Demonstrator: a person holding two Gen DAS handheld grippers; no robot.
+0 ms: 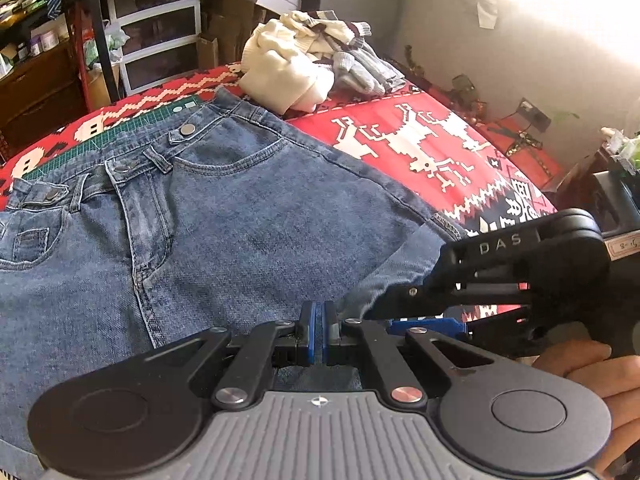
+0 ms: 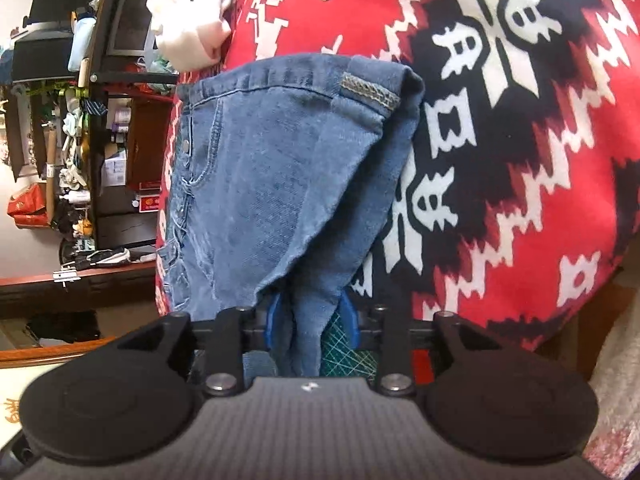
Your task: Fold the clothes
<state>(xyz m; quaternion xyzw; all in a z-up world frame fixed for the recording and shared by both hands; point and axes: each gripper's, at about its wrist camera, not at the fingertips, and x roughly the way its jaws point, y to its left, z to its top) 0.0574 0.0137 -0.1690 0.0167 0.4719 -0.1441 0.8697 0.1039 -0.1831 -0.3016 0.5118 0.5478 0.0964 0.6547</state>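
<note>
Blue denim jeans [image 1: 224, 216] lie front side up on a red patterned cloth [image 1: 420, 140], waistband toward the far left. My left gripper [image 1: 319, 330] is at the jeans' near edge. Its blue pads [image 1: 307, 332] are pressed almost together with a thin layer of denim between them. My right gripper [image 1: 400, 304] comes in from the right, beside the left one. In the right wrist view, the jeans [image 2: 288, 168] hang in folds, and the right gripper [image 2: 310, 320] is shut on a bunched fold of them.
A pile of cream and grey clothes [image 1: 308, 64] sits at the table's far end. A green cutting mat [image 1: 120, 136] shows under the waistband. Plastic drawers [image 1: 156, 28] and cluttered shelves stand behind. A hand [image 1: 592, 376] holds the right gripper at lower right.
</note>
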